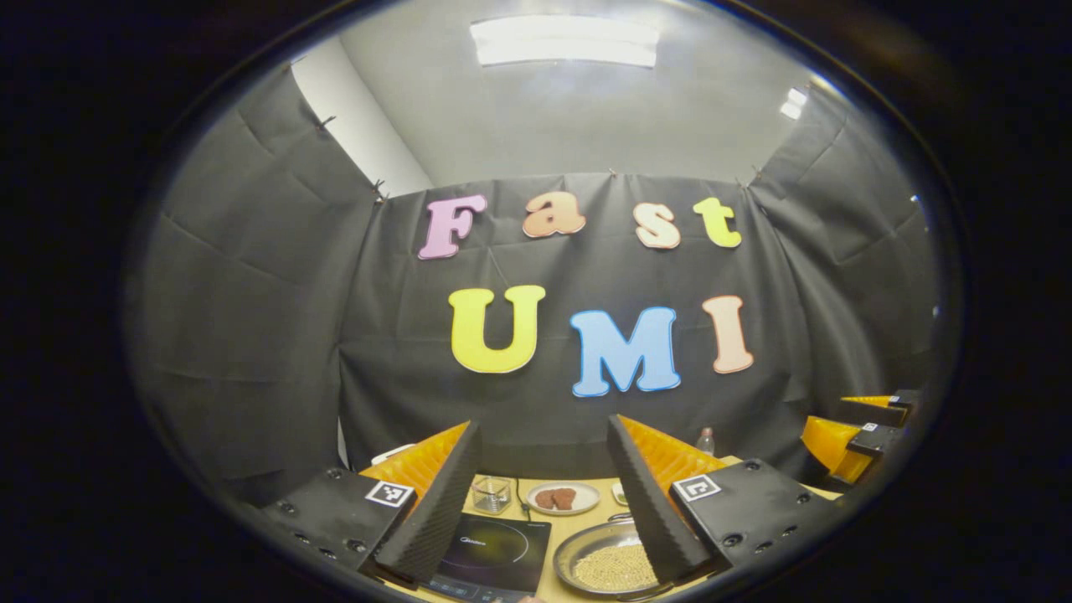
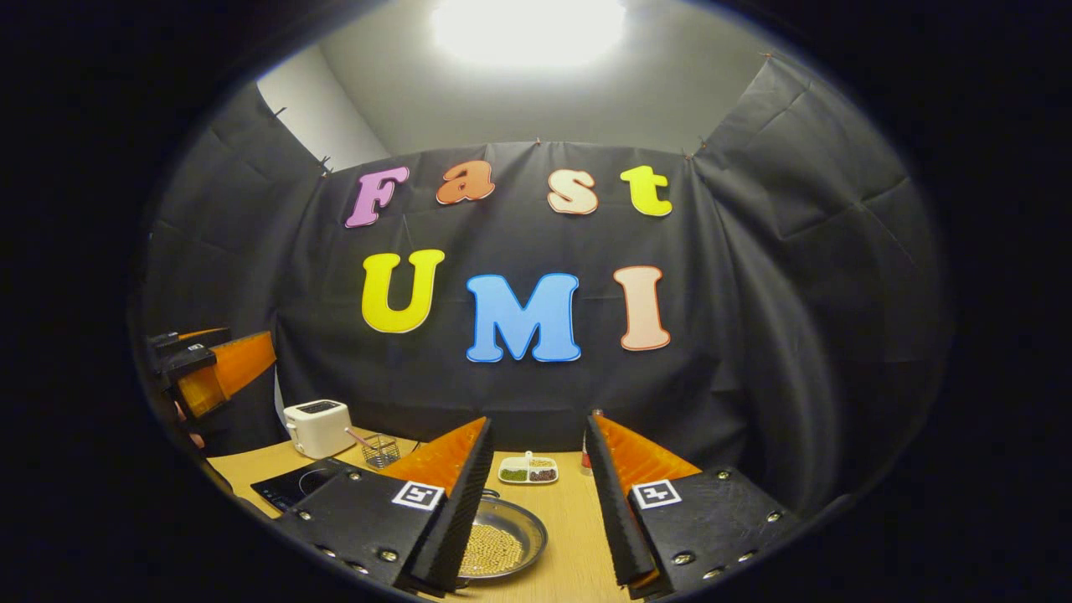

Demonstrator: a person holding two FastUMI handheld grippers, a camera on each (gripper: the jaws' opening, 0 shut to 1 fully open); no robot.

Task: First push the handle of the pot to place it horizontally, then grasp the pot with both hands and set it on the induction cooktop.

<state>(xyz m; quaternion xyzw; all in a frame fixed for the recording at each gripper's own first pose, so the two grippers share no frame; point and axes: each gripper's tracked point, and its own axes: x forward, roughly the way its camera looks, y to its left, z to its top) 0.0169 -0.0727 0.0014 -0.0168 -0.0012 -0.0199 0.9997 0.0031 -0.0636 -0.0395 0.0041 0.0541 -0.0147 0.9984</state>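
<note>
While both grippers hover with jaws spread | pot [image 1: 607, 563] holds pale grains | divided dish [image 2: 528, 471] holds beans | plate [image 1: 563, 497] holds brown pieces

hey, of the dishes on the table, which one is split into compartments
The small white tray at the back of the table, holding green and dark fillings in separate sections. The round plate carries brown pieces undivided, and the metal pot is one open bowl of pale grains.
</note>
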